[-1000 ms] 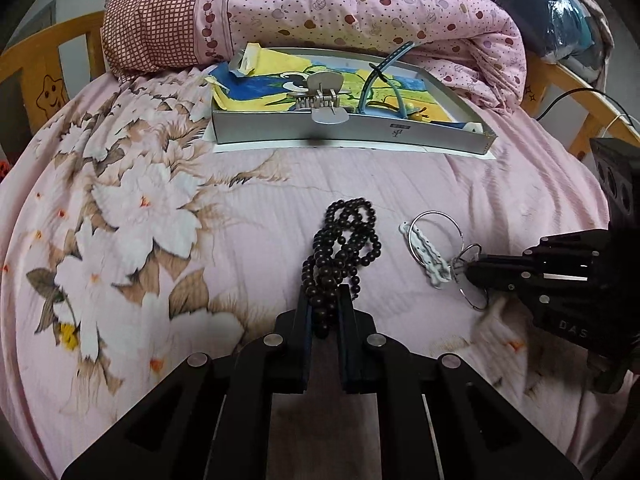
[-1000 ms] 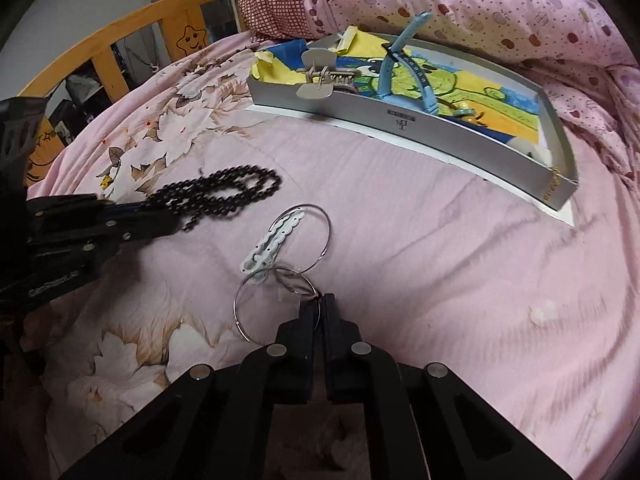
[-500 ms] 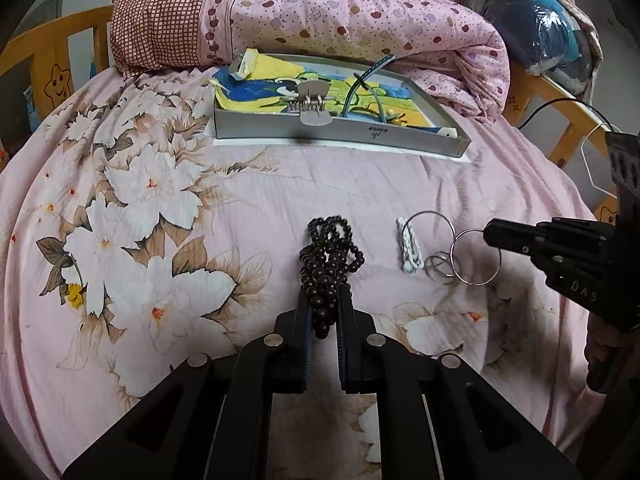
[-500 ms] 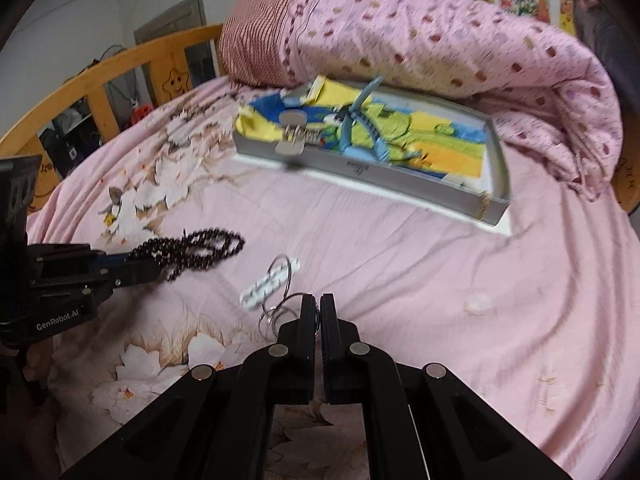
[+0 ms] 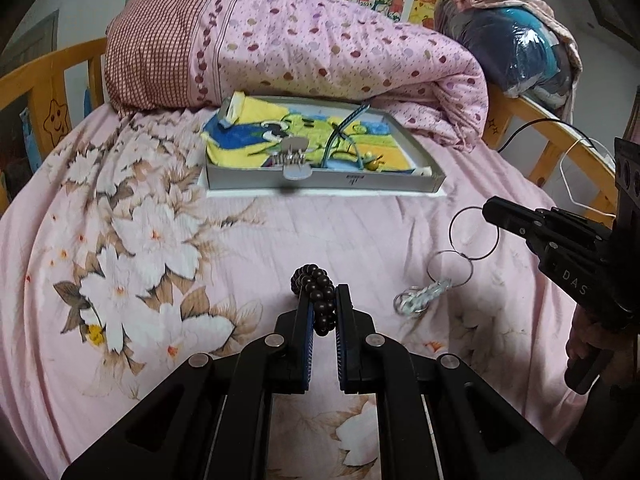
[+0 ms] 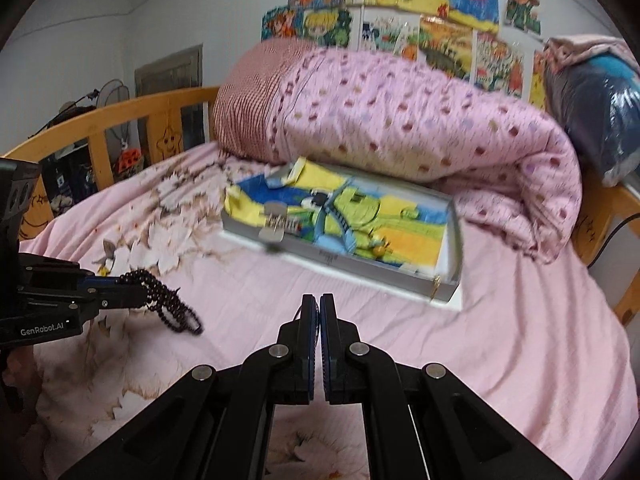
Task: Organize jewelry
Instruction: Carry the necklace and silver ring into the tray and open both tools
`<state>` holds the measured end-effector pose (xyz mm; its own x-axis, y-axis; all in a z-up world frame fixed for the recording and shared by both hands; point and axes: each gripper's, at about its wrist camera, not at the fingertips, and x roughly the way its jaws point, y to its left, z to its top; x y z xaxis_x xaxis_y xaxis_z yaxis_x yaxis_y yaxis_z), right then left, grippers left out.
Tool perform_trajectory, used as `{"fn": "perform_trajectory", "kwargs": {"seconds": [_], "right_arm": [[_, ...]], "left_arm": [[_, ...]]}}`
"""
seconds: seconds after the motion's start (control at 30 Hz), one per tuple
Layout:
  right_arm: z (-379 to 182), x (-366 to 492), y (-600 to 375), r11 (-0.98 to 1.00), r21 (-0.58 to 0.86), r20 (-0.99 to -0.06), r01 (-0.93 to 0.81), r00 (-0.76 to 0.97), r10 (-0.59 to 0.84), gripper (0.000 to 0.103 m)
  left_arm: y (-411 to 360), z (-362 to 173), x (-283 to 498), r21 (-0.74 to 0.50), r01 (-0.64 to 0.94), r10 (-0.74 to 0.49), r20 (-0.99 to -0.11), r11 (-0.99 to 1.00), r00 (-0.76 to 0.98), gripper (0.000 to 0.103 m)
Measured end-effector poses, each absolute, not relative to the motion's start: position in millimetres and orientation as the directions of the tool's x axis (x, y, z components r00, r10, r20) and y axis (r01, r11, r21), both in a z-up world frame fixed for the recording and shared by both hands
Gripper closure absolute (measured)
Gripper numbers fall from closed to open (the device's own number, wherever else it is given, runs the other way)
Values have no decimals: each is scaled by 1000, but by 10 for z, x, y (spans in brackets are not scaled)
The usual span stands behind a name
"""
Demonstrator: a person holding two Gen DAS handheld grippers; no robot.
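My left gripper [image 5: 322, 300] is shut on a dark bead necklace [image 5: 318, 298] and holds it above the bed; the necklace dangles in the right wrist view [image 6: 168, 306]. My right gripper [image 6: 319, 308] is shut on a chain of silver rings [image 5: 474, 234], with a white clip [image 5: 424, 298] hanging at its lower end; the chain is almost hidden behind the fingers in the right wrist view. A grey tray [image 5: 320, 180] with a colourful cartoon lining sits further back on the bed, also in the right wrist view [image 6: 340, 258]. It holds a grey hair claw [image 5: 294, 156] and a blue hairband [image 5: 344, 128].
A rolled pink dotted quilt [image 5: 320, 48] lies behind the tray. The bed has a pink floral sheet [image 5: 132, 240] and a wooden rail [image 6: 100, 128]. A blue plastic-wrapped bundle [image 5: 516, 48] sits at the back right. A black cable [image 5: 532, 128] hangs over the right rail.
Both grippers have risen off the sheet. The necklace now hangs bunched from the left gripper, and the ring chain with its clip hangs from the right gripper.
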<state>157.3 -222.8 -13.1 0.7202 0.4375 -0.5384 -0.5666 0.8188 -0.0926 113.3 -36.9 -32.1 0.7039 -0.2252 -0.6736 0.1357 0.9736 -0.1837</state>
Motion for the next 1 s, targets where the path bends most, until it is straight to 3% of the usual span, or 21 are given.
{"fn": "perform_trajectory", "kwargs": {"seconds": [0.53, 0.73, 1.0], "right_arm": [[117, 1792, -2319, 857, -104, -403, -505, 809, 428, 100], [210, 2190, -2438, 889, -28, -338, -457, 841, 422, 100], [194, 2732, -2657, 907, 51, -318, -418, 854, 411, 100]], "left_arm": [[-474, 28, 1441, -164, 229, -281, -623, 959, 730, 96], [-537, 202, 1752, -149, 269, -303, -603, 952, 738, 96], [-756, 389, 2371, -125, 317, -329, -579, 940, 746, 96]]}}
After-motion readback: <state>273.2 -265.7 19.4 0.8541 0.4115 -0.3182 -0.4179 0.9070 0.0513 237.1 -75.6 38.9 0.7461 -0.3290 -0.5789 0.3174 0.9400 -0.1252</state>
